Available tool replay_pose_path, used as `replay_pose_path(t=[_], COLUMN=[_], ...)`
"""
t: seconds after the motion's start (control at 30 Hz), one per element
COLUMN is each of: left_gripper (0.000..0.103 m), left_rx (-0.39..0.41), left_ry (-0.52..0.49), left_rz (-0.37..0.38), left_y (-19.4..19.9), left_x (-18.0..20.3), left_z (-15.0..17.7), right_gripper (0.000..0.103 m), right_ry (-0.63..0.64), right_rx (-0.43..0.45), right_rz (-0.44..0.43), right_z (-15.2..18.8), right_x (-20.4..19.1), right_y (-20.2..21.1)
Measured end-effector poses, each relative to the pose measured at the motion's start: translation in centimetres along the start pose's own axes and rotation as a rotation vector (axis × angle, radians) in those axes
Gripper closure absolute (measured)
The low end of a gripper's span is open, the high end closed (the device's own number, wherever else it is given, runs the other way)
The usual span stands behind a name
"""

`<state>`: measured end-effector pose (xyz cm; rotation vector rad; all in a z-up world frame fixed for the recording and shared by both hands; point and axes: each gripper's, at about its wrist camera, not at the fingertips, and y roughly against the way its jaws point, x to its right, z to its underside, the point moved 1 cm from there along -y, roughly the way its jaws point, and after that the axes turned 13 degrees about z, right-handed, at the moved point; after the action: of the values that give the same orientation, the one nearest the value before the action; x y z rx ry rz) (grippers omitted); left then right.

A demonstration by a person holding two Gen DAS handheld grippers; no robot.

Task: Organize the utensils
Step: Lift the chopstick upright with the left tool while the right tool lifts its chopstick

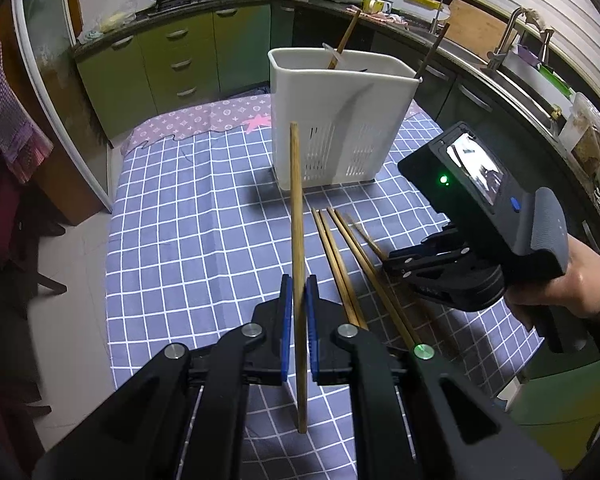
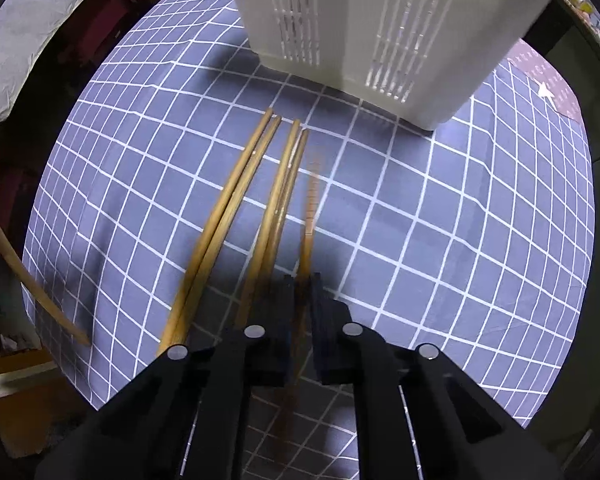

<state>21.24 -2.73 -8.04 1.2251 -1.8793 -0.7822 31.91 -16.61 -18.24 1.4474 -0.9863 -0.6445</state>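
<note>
My left gripper is shut on a wooden chopstick, which stands nearly upright between the blue pads. Behind it on the checked tablecloth stands a white slotted utensil holder with a wooden handle sticking out. Several loose chopsticks lie side by side in front of the holder. The right gripper points down at their right side. In the right wrist view, my right gripper is shut on the rightmost chopstick, which looks blurred. Two pairs of chopsticks lie just left of it, below the holder.
A person's hand grips the right tool's handle. Green kitchen cabinets and a sink counter ring the table. The table's left edge drops to tiled floor. The left gripper's chopstick curves in at the far left of the right wrist view.
</note>
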Motion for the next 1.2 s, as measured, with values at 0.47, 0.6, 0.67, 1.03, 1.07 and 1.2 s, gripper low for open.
replay_pose_path(t=[0.47, 0.6, 0.67, 1.03, 1.07, 1.2], left_gripper=[0.096, 0.096, 0.096, 0.096, 0.096, 0.096], left_rx=[0.048, 0.059, 0.066, 0.09, 0.091, 0.092], left_ry=[-0.038, -0.043, -0.048, -0.066, -0.068, -0.072], left_rz=[0.003, 0.007, 0.007, 0.019, 0.018, 0.018], left_y=[1.7, 2.3, 2.6, 4.3, 4.3, 4.5], left_x=[0.5, 0.5, 0.6, 1.2, 1.3, 1.4], left_z=[0.6, 1.0, 1.1, 2.0, 2.0, 2.1], right_gripper=[0.095, 0.095, 0.095, 0.095, 0.095, 0.095], right_ry=[-0.04, -0.057, -0.064, -0.1, -0.101, -0.096], right_rx=[0.21, 0.267, 0.288, 0.348, 0.352, 0.362], right_rz=[-0.082, -0.093, -0.095, -0.107, -0.107, -0.103], right_z=[3.7, 5.6, 6.5, 9.2, 9.3, 10.0], right_x=[1.5, 3.0, 3.8, 5.6, 5.7, 5.7], right_y=[6.9, 8.9, 9.8, 12.2, 12.3, 12.6])
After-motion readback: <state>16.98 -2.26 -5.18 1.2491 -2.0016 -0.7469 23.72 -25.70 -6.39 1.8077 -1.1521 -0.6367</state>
